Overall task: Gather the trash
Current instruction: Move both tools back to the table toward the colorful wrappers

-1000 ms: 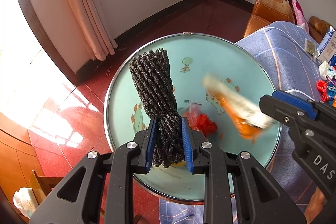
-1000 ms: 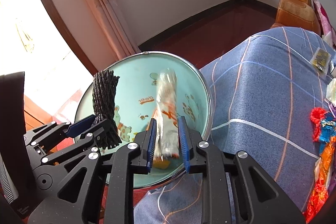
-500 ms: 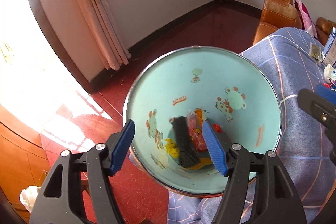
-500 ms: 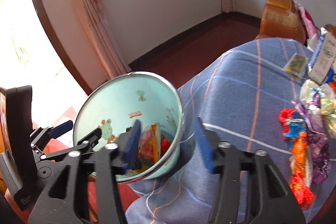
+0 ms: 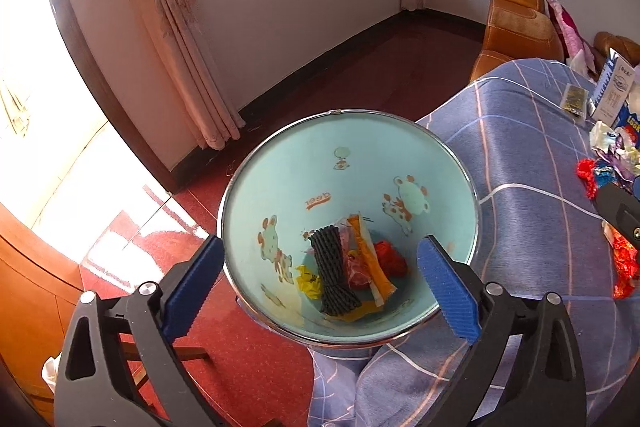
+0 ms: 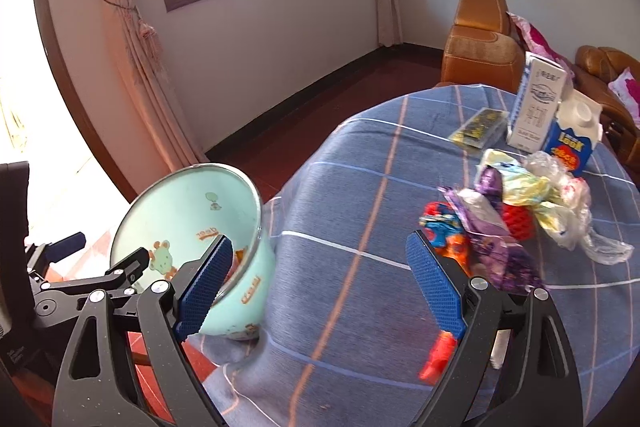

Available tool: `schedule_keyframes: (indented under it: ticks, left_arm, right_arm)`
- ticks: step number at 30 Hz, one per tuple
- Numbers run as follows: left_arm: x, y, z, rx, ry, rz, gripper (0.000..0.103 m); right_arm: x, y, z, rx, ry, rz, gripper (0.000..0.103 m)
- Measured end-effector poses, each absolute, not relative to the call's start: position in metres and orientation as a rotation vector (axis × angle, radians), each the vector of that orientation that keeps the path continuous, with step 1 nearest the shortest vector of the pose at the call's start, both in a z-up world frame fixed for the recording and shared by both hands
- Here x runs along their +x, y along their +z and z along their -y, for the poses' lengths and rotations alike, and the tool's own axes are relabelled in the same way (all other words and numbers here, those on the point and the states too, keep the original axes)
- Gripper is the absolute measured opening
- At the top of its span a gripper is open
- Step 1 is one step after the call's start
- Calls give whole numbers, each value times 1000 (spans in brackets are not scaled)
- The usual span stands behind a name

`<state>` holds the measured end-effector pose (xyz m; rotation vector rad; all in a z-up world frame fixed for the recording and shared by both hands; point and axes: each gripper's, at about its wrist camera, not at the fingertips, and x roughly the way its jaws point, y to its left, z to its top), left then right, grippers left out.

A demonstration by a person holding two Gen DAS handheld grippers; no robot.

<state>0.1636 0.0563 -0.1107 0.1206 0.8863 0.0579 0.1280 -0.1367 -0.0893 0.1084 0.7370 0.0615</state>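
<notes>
My left gripper [image 5: 320, 287] hangs over the mint-green enamel basin [image 5: 400, 163] in the lower middle of the left view, its jaws spreading wide and nothing between the pads. Down in the basin lie the black foam net [image 5: 330, 267], an orange wrapper [image 5: 370, 259], a red scrap [image 5: 390, 261] and a yellow scrap [image 5: 306, 277]. In the right view the basin [image 6: 236, 279] sits lower left, at the edge of the blue checked cloth [image 6: 360, 195] on the surface. My right gripper [image 6: 320, 285] is also opening, empty, above bare cloth. Further right, the remaining trash pile [image 6: 516, 199] lies on the cloth, with two cartons [image 6: 538, 107] standing behind it.
</notes>
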Motion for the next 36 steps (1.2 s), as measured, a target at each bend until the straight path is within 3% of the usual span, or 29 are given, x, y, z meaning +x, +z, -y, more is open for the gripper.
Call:
schedule_keyframes:
  ticks: [15,36]
  left_arm:
    - [144,-112,9,152,-76,-910,97]
    - [118,-106,105,215,-299,-902,96]
  right_arm:
    - [76,-96,242,188,-141,-716,86]
    - [45,-115,313,248,-211,-742,57]
